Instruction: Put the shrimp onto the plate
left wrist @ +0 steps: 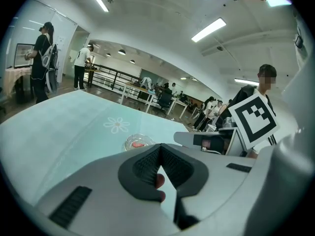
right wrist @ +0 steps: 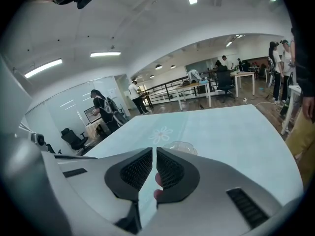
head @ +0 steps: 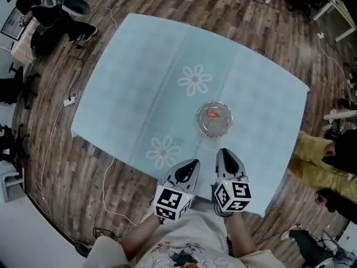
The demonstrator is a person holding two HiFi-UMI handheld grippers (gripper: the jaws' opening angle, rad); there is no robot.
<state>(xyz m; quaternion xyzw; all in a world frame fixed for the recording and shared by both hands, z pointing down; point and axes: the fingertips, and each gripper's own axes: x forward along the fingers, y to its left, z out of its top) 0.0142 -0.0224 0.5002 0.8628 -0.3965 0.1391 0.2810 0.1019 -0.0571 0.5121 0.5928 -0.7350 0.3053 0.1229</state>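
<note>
Now left claw, right claw closed.

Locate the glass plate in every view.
Head view: glass plate right of centre on the tablecloth.
Left gripper view: just left of centre, below the middle.
Right gripper view: just right of centre, below the middle.
Shared landmark: flower print beyond the plate, slightly left.

No legible txt, nums or brands. Only b/w square code markers on left gripper & right gripper. Shirt print unreadable.
</note>
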